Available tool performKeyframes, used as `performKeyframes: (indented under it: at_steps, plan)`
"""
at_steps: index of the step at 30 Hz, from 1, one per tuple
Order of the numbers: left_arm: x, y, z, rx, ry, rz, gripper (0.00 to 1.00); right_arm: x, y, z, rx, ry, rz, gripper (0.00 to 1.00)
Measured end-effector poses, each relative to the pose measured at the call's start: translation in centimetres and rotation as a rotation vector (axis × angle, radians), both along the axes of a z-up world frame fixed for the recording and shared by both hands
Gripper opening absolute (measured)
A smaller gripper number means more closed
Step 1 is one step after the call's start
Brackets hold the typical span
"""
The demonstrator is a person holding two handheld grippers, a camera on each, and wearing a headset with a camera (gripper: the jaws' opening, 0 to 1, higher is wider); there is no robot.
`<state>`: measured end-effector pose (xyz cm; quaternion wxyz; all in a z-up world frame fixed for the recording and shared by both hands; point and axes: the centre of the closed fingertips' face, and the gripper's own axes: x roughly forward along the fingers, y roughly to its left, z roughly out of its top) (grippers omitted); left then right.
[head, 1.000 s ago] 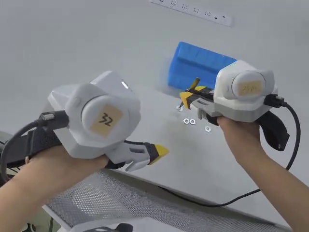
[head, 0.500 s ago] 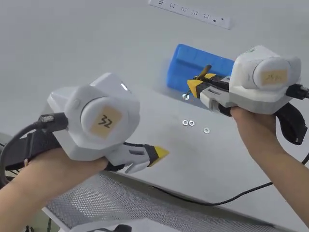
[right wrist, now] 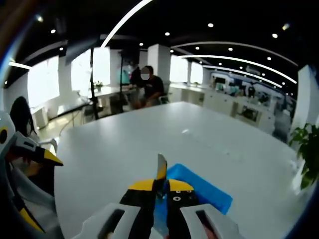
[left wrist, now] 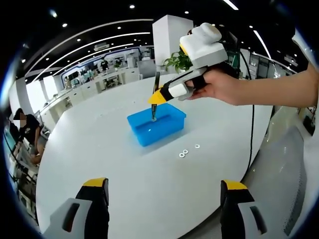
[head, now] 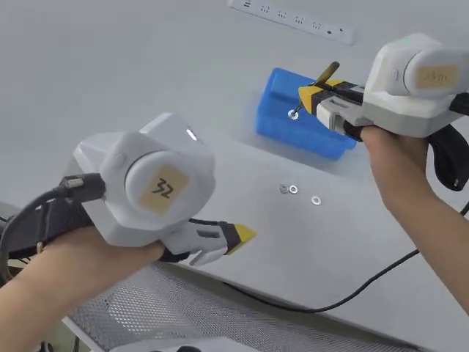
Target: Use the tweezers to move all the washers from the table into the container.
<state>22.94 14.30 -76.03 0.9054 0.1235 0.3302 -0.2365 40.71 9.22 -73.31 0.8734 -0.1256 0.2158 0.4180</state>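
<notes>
Right gripper [head: 309, 96]: jaws closed flat on the tweezers [head: 327, 73], clamping them about mid-length. The tweezers point down from the jaws toward the blue container [head: 311, 138]. In the head view, one washer [head: 294, 114] sits at the tweezers' tip, over the container's open top. In the left gripper view the tweezers [left wrist: 153, 110] stand close to upright, tip inside the outline of the container [left wrist: 145, 137].

Three loose washers [head: 293, 190] lie on the white table [head: 146, 73] just beside the container, on the person's side of it. Two are almost touching and the third is slightly apart. All three lie below and clear of the right gripper.

Left gripper [left wrist: 163, 185]: jaws spread wide, nothing between them. It is held well apart from the container, on the person's side.
</notes>
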Motion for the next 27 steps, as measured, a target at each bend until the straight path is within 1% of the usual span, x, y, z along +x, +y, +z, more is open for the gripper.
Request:
performKeyframes:
  at_steps: [1,2,3,5,6,9,10,15,17,19,21,24,27]
  plan:
    - [0.0,0.0,0.0,0.0,0.001,0.001,0.95,0.3,0.1,-0.2,0.0,0.0,-0.004,0.04]
    - [0.0,0.1,-0.1,0.002,0.001,0.002,0.95,1.0,-0.1,-0.8,-0.006,0.005,-0.008,0.04]
    - [0.0,0.1,-0.1,0.003,0.002,0.003,0.95,1.2,-0.1,-1.3,-0.02,0.011,-0.009,0.04]
    - [0.1,0.2,-0.1,0.002,0.002,0.005,0.95,1.6,0.0,-2.3,-0.042,0.012,-0.011,0.04]
    - [0.2,0.3,0.0,0.001,-0.007,0.009,0.95,1.5,0.1,-2.5,-0.048,0.017,-0.01,0.04]
    - [0.2,0.4,0.1,-0.006,-0.006,0.017,0.95,1.9,0.5,-3.9,-0.066,0.033,-0.004,0.04]
    - [0.3,0.4,0.1,-0.007,-0.005,0.018,0.95,1.7,0.5,-4.0,-0.076,0.037,-0.003,0.04]
    - [0.1,0.6,0.0,-0.001,0.0,0.024,0.95,2.0,1.4,-5.6,-0.1,0.046,0.007,0.04]
    - [0.1,0.7,0.0,-0.001,0.0,0.027,0.95,2.0,1.2,-5.7,-0.1,0.051,0.007,0.04]
    - [0.0,0.7,0.1,-0.008,0.002,0.027,0.96,2.5,1.2,-6.1,-0.101,0.055,0.005,0.04]
    - [-0.1,0.7,0.0,-0.012,0.005,0.03,0.96,2.3,1.0,-6.3,-0.098,0.066,0.002,0.04]
    - [-0.1,0.8,-0.1,-0.006,0.007,0.028,0.96,2.8,0.8,-7.6,-0.117,0.081,0.0,0.04]
    - [-0.1,0.7,0.0,-0.007,0.006,0.027,0.95,2.5,0.6,-8.1,-0.118,0.095,0.003,0.04]
